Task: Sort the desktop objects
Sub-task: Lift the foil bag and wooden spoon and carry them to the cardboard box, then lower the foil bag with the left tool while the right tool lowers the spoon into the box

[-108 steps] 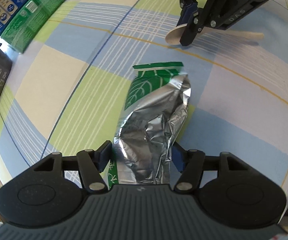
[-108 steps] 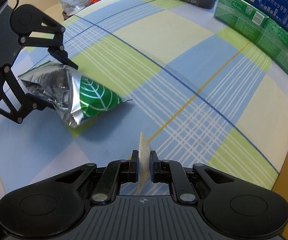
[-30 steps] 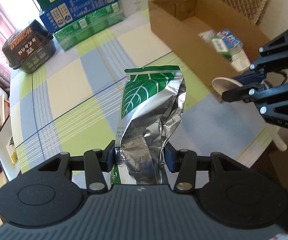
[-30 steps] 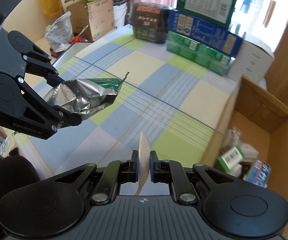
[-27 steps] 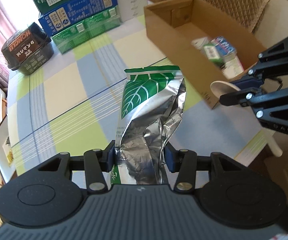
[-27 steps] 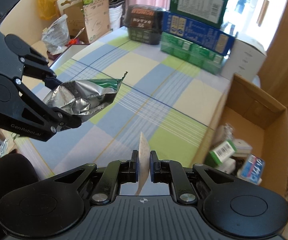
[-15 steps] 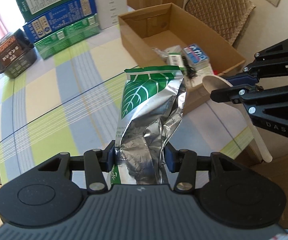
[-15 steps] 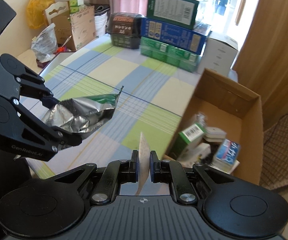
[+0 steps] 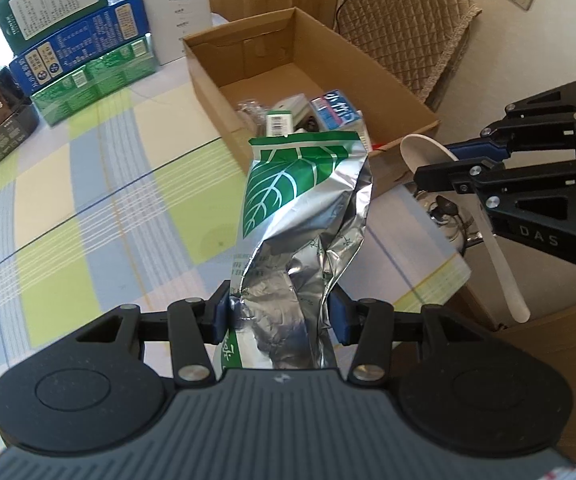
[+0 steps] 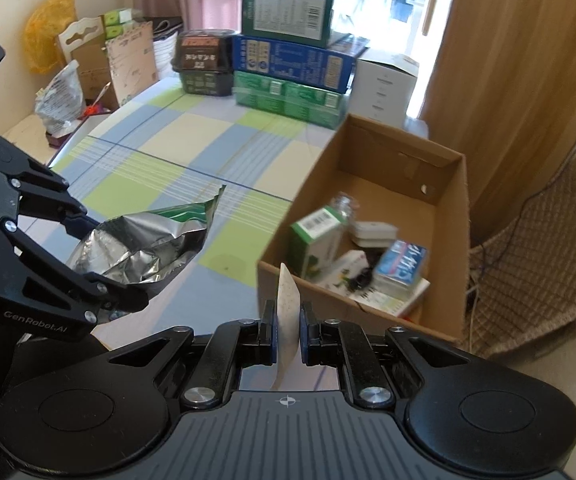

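Aloft, left view: left gripper (image 9: 279, 315) clamped on crumpled foil pouch (image 9: 302, 216), long axis aimed ahead at cardboard box (image 9: 392, 92).

Right view: right gripper (image 10: 287, 334) pinching white plastic spoon (image 10: 288, 312), box (image 10: 446, 216) just ahead-right, nearer this hand.
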`<state>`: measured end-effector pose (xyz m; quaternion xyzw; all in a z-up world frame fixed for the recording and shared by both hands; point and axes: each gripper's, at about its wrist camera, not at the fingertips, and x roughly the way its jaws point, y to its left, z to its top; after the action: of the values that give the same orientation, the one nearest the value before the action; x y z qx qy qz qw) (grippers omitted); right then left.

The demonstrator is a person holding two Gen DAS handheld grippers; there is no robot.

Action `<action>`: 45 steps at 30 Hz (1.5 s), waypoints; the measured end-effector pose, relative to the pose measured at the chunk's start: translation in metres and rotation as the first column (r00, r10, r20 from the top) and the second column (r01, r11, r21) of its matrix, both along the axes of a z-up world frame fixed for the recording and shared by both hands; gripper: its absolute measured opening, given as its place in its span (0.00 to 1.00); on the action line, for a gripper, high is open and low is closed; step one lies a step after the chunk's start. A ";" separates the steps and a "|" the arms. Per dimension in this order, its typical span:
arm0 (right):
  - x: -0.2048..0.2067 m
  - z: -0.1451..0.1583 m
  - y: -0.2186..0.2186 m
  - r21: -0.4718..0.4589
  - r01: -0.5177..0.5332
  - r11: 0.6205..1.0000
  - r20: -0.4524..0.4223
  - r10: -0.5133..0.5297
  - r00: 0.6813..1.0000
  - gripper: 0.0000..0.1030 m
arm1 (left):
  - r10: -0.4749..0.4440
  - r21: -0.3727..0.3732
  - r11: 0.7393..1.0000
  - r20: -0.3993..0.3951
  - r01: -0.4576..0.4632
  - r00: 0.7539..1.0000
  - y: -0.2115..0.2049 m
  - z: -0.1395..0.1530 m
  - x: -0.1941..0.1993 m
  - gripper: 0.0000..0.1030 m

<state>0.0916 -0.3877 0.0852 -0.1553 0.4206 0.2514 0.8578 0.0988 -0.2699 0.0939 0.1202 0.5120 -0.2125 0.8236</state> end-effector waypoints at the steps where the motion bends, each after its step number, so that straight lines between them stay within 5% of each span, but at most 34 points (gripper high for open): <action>1: 0.000 0.000 -0.004 0.000 0.009 1.000 0.000 -0.009 1.000 0.07 | 0.001 -0.005 1.000 -0.002 -0.001 1.000 -0.004 0.000 -0.001 0.42; 17: -0.005 -0.001 -0.055 -0.019 0.134 0.991 0.008 -0.133 0.991 0.07 | 0.043 -0.103 0.994 -0.048 -0.048 0.998 -0.049 -0.004 -0.002 0.41; 45: 0.029 -0.001 -0.071 -0.004 0.212 0.977 0.000 -0.212 0.977 0.07 | 0.212 -0.208 0.952 -0.089 -0.227 0.973 -0.074 0.000 0.035 0.42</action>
<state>0.1207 -0.4590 0.0845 -0.1114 0.4354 0.1575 0.8793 0.1342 -0.3438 0.0937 -0.0347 0.5226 -0.1778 0.8331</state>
